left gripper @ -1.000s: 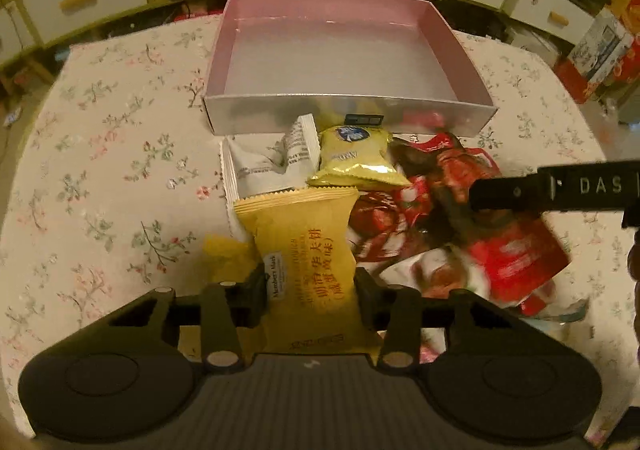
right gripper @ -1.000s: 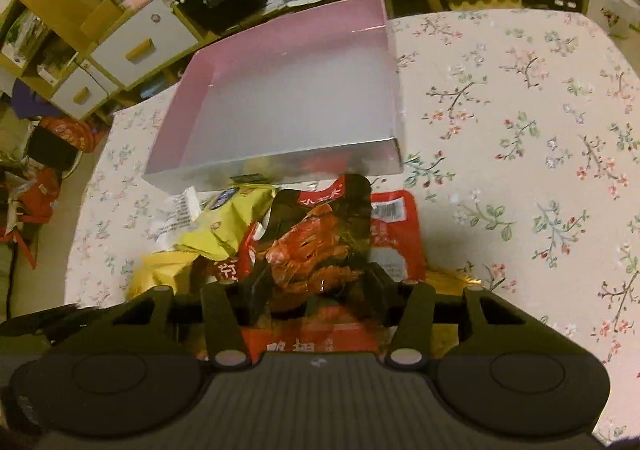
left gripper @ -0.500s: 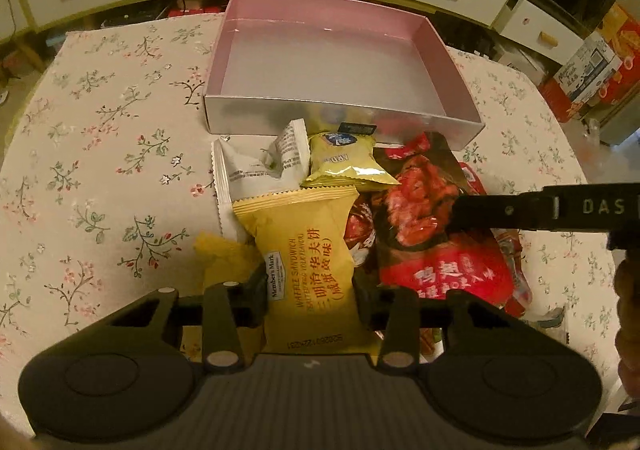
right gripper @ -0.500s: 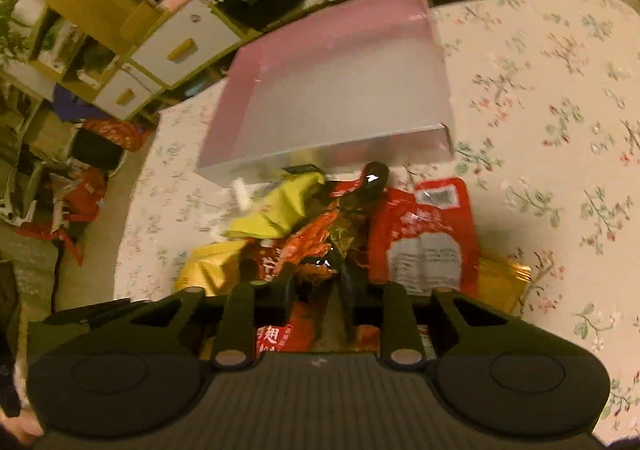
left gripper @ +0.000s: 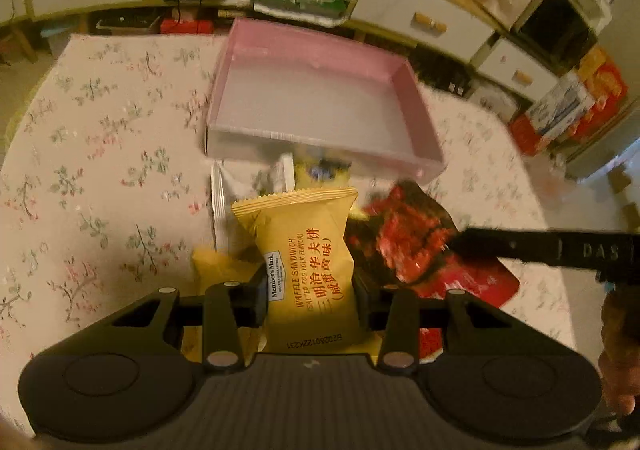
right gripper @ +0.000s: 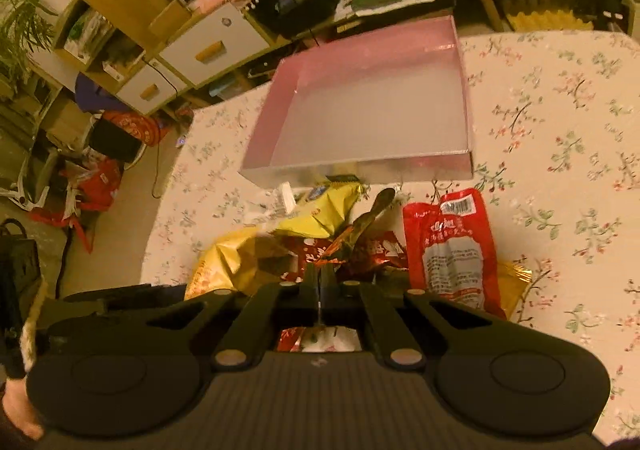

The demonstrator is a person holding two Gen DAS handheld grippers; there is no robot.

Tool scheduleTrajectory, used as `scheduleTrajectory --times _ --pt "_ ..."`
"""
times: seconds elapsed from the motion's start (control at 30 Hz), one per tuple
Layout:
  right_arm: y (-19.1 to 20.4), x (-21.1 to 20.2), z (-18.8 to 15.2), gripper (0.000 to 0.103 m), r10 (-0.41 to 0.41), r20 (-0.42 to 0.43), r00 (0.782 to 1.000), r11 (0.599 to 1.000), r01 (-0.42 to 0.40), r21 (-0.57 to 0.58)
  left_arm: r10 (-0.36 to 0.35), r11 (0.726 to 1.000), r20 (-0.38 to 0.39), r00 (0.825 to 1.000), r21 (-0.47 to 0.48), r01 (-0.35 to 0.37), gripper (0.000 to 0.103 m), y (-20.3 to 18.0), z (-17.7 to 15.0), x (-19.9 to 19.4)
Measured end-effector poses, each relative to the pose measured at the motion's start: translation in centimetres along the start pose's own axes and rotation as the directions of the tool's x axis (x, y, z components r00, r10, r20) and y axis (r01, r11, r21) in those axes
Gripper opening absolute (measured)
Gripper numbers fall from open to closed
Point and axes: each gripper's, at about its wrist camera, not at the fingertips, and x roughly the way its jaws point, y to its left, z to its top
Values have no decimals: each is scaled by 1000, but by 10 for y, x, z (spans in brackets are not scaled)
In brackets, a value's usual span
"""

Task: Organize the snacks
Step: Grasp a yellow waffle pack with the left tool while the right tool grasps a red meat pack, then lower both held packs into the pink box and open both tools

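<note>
**Both grippers clamped on snack packets before the pink box**

Spread under everything: a floral tablecloth over the table. Toward its far side, a shallow pink box with silvery outer walls, nothing inside. Heaped just in front of the box's near wall, a pile of snack packets. At the pile's right edge, lying flat, a red packet with a barcode. Pinched upright at its lower half in the left gripper: a yellow waffle sandwich packet, serrated top edge toward the box. Pressed together, having just been closing, the right gripper, nipping a dark red foil packet edge-on, seemingly lifted off the heap, though blur leaves that unsure.
</note>
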Motion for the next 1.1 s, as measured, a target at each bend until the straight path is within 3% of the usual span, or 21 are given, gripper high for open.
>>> scheduleTrajectory --times 0.43,0.6,0.8,1.1 --pt "13 -35 33 0 18 98 995 999 -14 -47 -55 998 87 995 -20 57 47 -2 42 -13" --pt "19 -42 56 0 2 163 987 995 13 -94 -36 999 131 991 5 36 47 -6 69 -3" --pt "9 -7 86 0 -24 209 978 996 42 -84 -8 999 164 986 38 2 47 -12 99 27" --pt "-12 43 106 0 -105 236 966 986 133 -104 61 996 138 989 54 -69 47 -3 116 82"
